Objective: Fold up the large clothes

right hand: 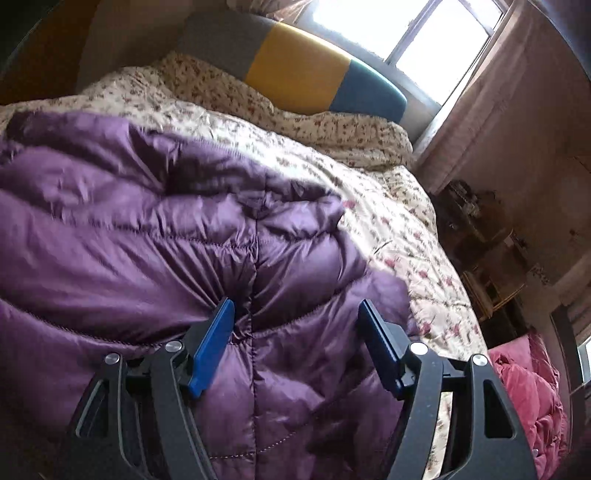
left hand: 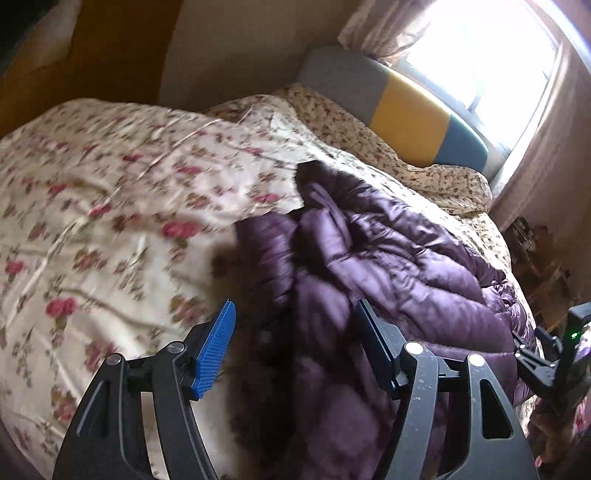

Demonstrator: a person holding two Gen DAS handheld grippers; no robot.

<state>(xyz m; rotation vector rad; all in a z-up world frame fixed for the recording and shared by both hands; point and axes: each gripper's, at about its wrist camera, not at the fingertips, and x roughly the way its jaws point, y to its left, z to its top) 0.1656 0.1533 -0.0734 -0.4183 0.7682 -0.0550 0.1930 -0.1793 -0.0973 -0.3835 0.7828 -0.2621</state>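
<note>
A purple quilted puffer jacket (left hand: 388, 251) (right hand: 147, 229) lies rumpled on the floral bedspread (left hand: 110, 203) (right hand: 391, 221). My left gripper (left hand: 294, 310) hangs open over the jacket's left edge. Dark folds run between its blue pads without being pinched, and its left fingertip (left hand: 221, 332) is over the bedspread. My right gripper (right hand: 295, 306) is open above the jacket's stitched centre seam, with puffy fabric under and between its fingers and its left pad (right hand: 214, 343) close against it. Part of the right gripper (left hand: 546, 350) shows at the far right of the left wrist view.
A grey, yellow and blue headboard (left hand: 406, 110) (right hand: 295, 70) stands at the far end under a bright window (right hand: 424, 33). Pale curtains (right hand: 480, 122) hang to the right. A pink quilted garment (right hand: 524, 387) lies beside the bed's right edge, near cluttered dark furniture (right hand: 480, 240).
</note>
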